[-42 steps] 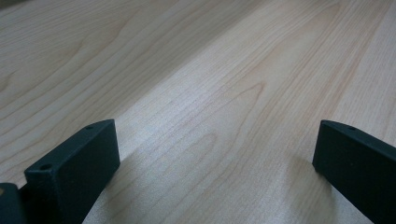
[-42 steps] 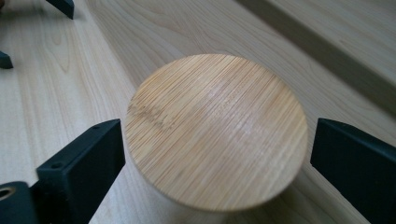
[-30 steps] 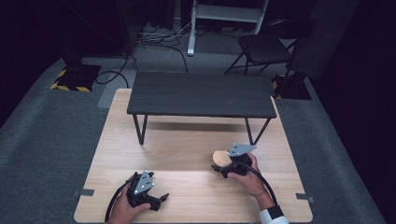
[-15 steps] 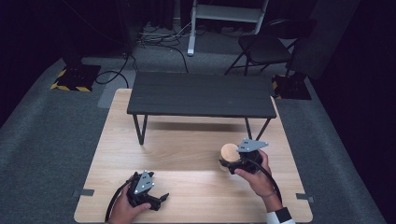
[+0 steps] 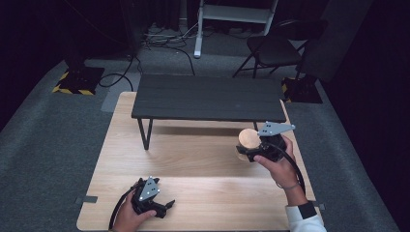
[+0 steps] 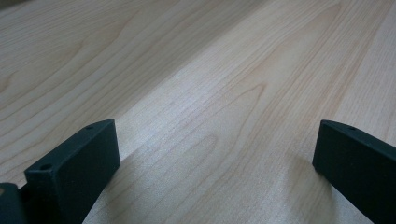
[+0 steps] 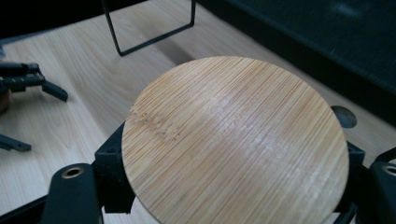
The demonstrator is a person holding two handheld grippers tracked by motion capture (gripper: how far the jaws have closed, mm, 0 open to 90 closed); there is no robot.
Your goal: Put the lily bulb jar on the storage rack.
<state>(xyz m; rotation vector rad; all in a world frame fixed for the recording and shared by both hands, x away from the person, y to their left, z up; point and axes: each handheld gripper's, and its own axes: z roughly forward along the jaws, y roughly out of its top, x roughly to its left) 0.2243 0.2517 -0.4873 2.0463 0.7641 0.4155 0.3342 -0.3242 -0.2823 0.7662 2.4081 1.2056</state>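
Note:
A round bamboo lid (image 5: 250, 138) is lifted above the light wooden table (image 5: 193, 164) at the right, just in front of the low black shelf (image 5: 208, 96). My right gripper (image 5: 244, 148) is shut on it, with a person's hand around the gripper's body. In the right gripper view the lid (image 7: 233, 140) covers the gap between the jaws, whose black fingers (image 7: 111, 158) clamp it from both sides below its rim. What sits under the lid is hidden. My left gripper (image 5: 167, 205) rests on the table at the front left, open, with bare wood between its jaws (image 6: 215, 163).
The black shelf stands on thin metal legs (image 5: 144, 133) across the back half of the table. A small dark round mark (image 7: 344, 116) lies on the wood below the lid. Beyond the table are a folding chair (image 5: 273, 48), cables and grey carpet.
My right gripper has risen off the table with the lid, moving up and to the right in the high view, closer to the shelf. The left gripper has stayed put.

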